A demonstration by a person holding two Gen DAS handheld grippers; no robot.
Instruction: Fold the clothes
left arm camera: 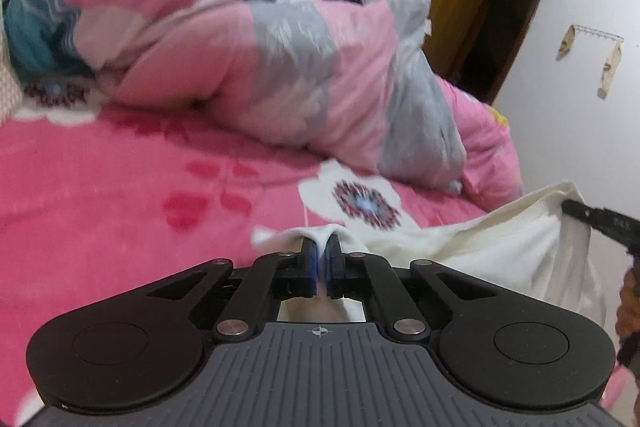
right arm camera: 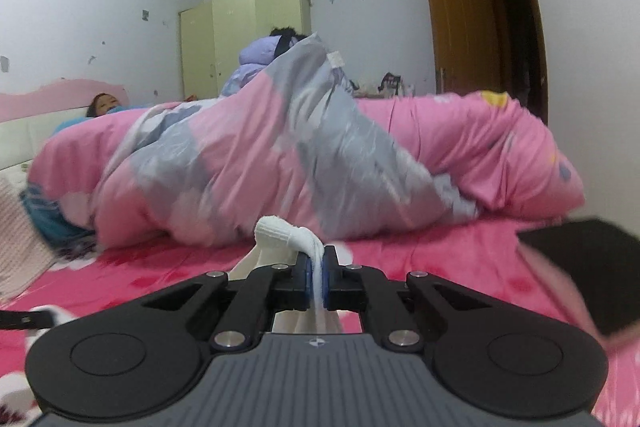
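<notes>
A white garment (left arm camera: 500, 255) hangs stretched just above the pink bed. My left gripper (left arm camera: 322, 247) is shut on one bunched edge of it, the cloth pinched between the blue pads. At the right edge of the left wrist view, a black finger (left arm camera: 596, 217) of the other gripper holds the garment's far corner. In the right wrist view, my right gripper (right arm camera: 318, 257) is shut on a bunched fold of the white garment (right arm camera: 286, 229), which spills over the left finger. The rest of the garment is hidden below both grippers.
A pink flowered blanket (left arm camera: 120, 187) covers the bed. Behind it lies a bulky pink and grey duvet (right arm camera: 260, 163), with a person lying at the headboard (right arm camera: 104, 105). A dark flat object (right arm camera: 580, 267) is at the right. A wardrobe (right arm camera: 240, 35) and brown door (right arm camera: 460, 19) stand behind.
</notes>
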